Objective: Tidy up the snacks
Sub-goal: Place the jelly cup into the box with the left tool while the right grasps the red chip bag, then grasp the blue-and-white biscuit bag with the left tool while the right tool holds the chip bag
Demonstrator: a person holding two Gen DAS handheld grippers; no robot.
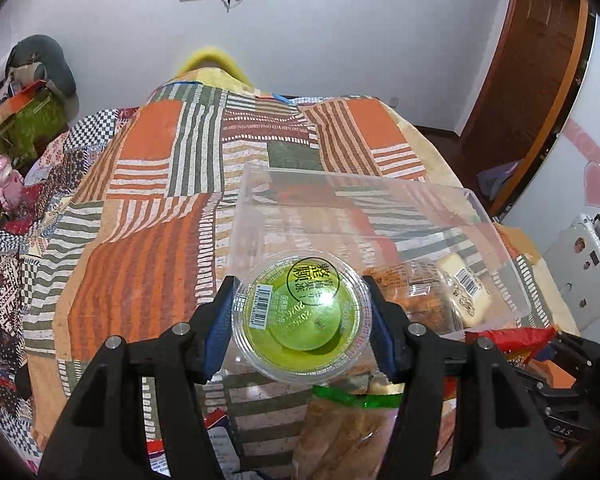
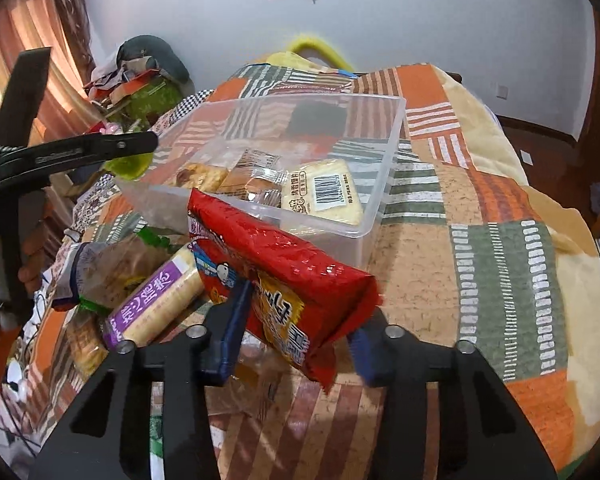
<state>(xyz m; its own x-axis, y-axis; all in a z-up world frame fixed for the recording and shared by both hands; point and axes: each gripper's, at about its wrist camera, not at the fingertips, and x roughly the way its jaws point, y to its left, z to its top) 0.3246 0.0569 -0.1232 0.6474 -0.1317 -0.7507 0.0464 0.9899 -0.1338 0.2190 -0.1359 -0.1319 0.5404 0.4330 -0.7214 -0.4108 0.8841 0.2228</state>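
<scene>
My left gripper (image 1: pixel 302 320) is shut on a round clear cup of green jelly (image 1: pixel 302 316) and holds it above the near left corner of a clear plastic bin (image 1: pixel 380 204). The bin (image 2: pixel 380 184) holds a pale yellow pack with a barcode (image 2: pixel 326 192) and several other wrapped snacks (image 2: pixel 256 180). My right gripper (image 2: pixel 296 336) is shut on a red snack bag (image 2: pixel 280 276), lifted in front of the bin's near wall. The left gripper (image 2: pixel 80 152) also shows at the left of the right wrist view.
Loose snacks lie on the patchwork bedspread (image 2: pixel 500 260) near the bin: a purple-labelled cracker roll (image 2: pixel 156 304) and a brown bag with a green strip (image 1: pixel 340 420). Clutter (image 2: pixel 140 88) is piled at the far left by the wall. A white appliance (image 1: pixel 580 280) stands right.
</scene>
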